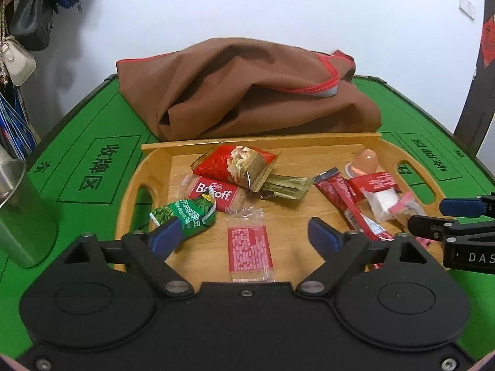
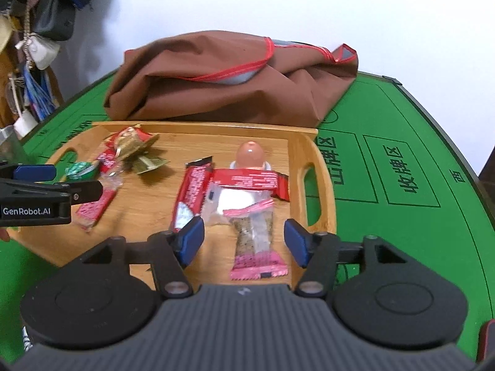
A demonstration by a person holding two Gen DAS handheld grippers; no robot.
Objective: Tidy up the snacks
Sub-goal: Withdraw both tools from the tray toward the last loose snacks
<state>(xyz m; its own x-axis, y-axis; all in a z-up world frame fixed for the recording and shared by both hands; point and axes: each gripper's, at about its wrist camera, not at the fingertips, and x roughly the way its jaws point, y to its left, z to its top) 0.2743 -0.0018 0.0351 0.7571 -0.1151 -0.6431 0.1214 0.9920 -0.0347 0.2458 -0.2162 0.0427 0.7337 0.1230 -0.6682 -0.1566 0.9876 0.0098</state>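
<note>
A wooden tray (image 1: 309, 139) holds several loose snacks. My left gripper (image 1: 244, 236) is open over its near side, and a red wrapped bar (image 1: 250, 249) lies flat between the fingers, untouched. A green pea packet (image 1: 185, 216) sits against the left finger. Further back lie a Biscoff biscuit (image 1: 216, 194) and a red nut packet (image 1: 235, 164). My right gripper (image 2: 244, 241) is open over the tray's (image 2: 321, 160) right side, with a clear bar with pink ends (image 2: 256, 241) lying loose between its pads. Beyond it are a white packet (image 2: 235, 198), red stick packs (image 2: 191, 191) and an orange jelly cup (image 2: 250, 153).
A crumpled brown cloth bag (image 1: 247, 92) lies right behind the tray on the green game mat (image 1: 92, 154). A metal cup (image 1: 18, 210) stands at the left. Handbags (image 1: 31, 15) hang on the left wall. Each gripper shows at the edge of the other's view.
</note>
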